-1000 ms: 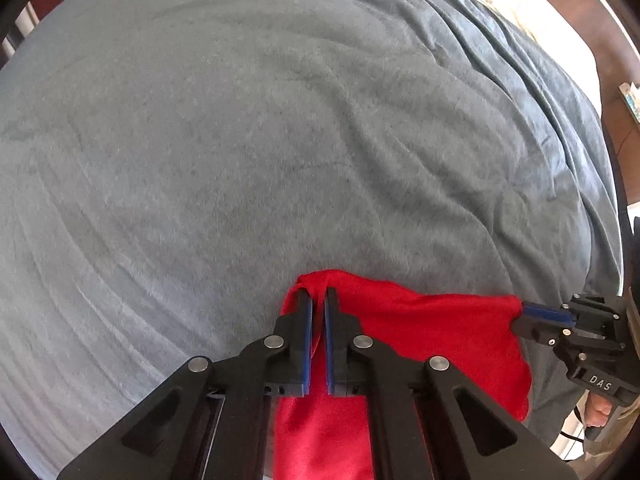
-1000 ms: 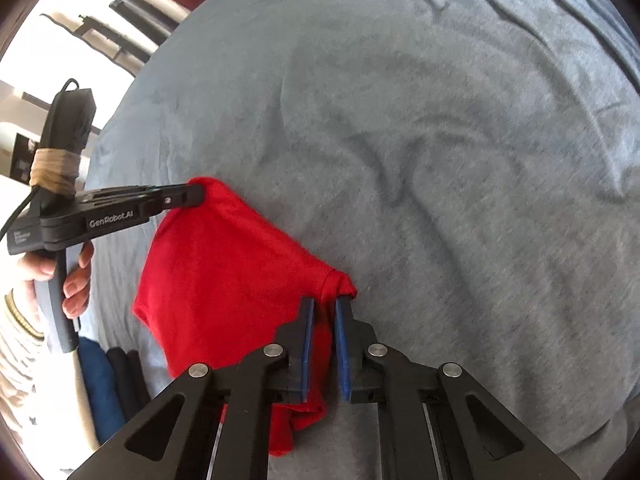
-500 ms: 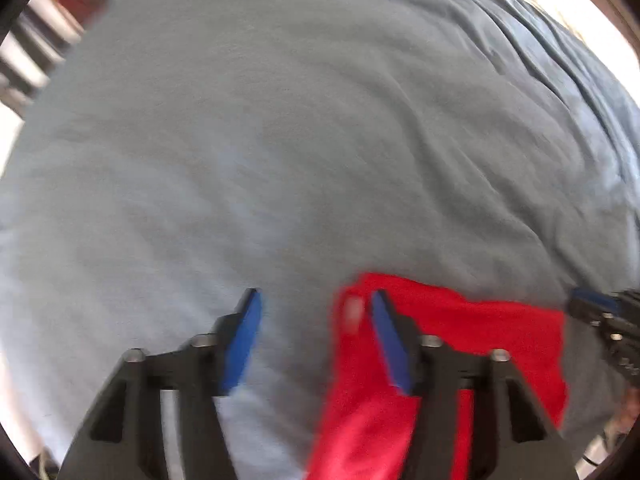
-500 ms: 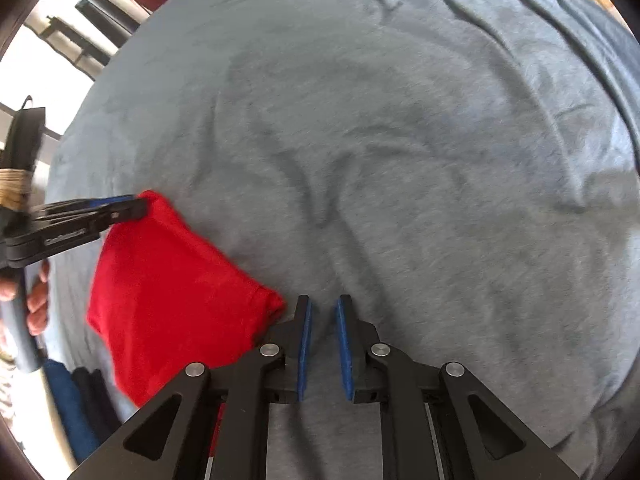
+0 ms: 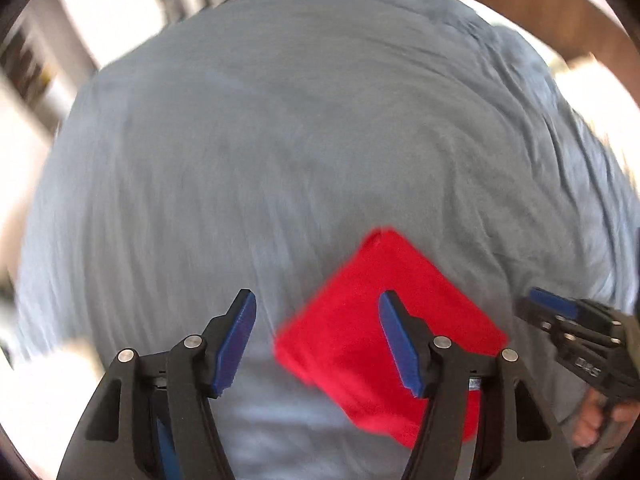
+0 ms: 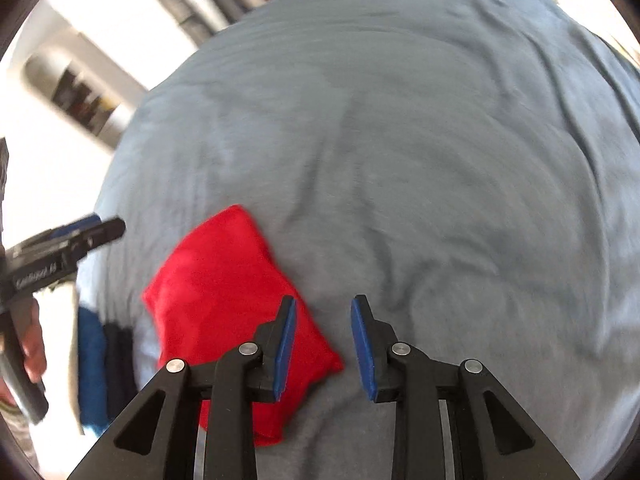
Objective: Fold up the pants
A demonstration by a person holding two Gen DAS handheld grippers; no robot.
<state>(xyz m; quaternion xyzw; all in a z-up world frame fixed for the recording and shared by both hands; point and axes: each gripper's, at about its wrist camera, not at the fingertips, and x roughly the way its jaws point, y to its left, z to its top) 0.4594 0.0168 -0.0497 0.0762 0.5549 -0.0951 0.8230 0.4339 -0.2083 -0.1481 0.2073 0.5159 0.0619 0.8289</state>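
Note:
The red pants (image 5: 372,320) lie folded into a compact rectangle on the grey-blue bedspread (image 5: 280,140); they also show in the right wrist view (image 6: 224,304). My left gripper (image 5: 316,340) is open and empty, above the left edge of the fold. My right gripper (image 6: 322,344) is open and empty, above the fold's right corner. Each gripper shows in the other's view: the right one (image 5: 560,320) to the right of the fold, the left one (image 6: 80,236) to its left. Neither touches the cloth.
The wrinkled bedspread (image 6: 420,140) fills both views. A stack of dark and blue clothes (image 6: 100,364) sits beside the bed at the lower left. Blurred shelving (image 6: 84,100) stands beyond the far left edge, and wooden furniture (image 5: 580,28) at the back right.
Both grippers let go of the red pants and opened. They drew back and up from the fold, which now lies flat on the bed. Both views are motion-blurred.

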